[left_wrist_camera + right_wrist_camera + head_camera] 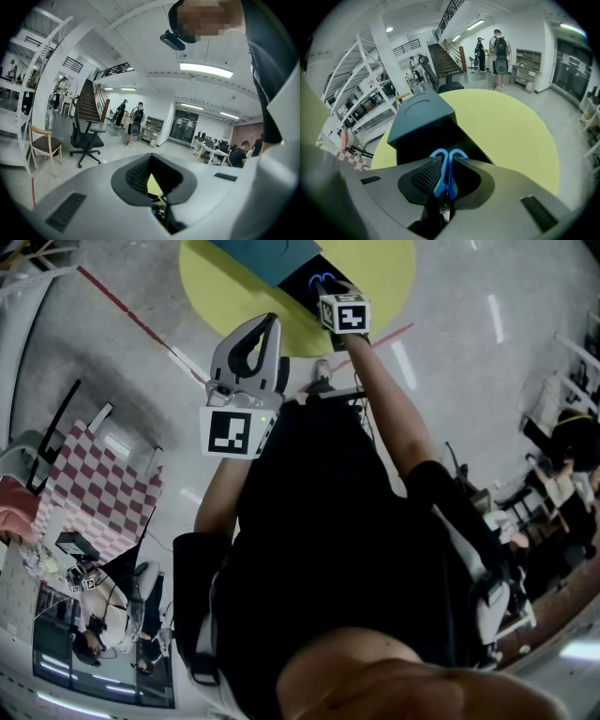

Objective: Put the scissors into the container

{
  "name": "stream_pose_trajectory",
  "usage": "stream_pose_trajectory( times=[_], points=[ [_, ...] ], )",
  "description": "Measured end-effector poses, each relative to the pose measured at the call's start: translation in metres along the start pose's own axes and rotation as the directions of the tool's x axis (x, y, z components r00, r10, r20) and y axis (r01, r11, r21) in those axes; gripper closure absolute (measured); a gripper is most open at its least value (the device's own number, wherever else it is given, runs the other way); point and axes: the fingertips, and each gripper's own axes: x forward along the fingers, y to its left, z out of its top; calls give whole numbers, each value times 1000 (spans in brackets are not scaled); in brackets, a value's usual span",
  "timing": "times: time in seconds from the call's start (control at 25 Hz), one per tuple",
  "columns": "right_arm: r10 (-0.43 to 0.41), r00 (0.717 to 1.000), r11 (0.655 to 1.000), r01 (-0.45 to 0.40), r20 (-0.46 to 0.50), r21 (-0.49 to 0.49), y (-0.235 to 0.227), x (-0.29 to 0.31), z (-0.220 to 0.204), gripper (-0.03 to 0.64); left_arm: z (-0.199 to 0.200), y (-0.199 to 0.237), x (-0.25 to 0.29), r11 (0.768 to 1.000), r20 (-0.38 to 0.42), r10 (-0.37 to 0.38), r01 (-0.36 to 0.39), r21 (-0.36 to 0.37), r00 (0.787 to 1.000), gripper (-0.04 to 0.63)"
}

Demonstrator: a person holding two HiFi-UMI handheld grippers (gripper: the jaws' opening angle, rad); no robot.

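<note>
The scissors are pinched by their blue handle loops between the ribbed fingers of the right gripper, just in front of the dark mouth of the container, which stands on the round yellow desk. A slip is judged the main risk. The loops look like smooth, rounded plastic, only a narrow part of them is gripped, and the blades are not seen, so their hang cannot be checked. If they are released short of the container's opening, the scissors could strike its rim and land on the desk beside it. The container is boxy and matte, teal on top and black inside. The left gripper, held well back from the container, is seen with its fingers pressed together on nothing, a sliver of yellow showing through the hollow behind them.
</note>
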Motion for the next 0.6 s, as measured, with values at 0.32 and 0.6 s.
stream_pose_trajectory(
  times=[0.32,0.6],
  points=[
    [-4,1000,1000,3,-31,-10,-2,9,-3,546,-3,5,2,1000,-2,14,-14,-13,1000,598],
    [-8,999,1000,7,-47,-22,-2,13,-7,545,-4,5,0,1000,-2,24,-24,-21,1000,598]
  ],
)
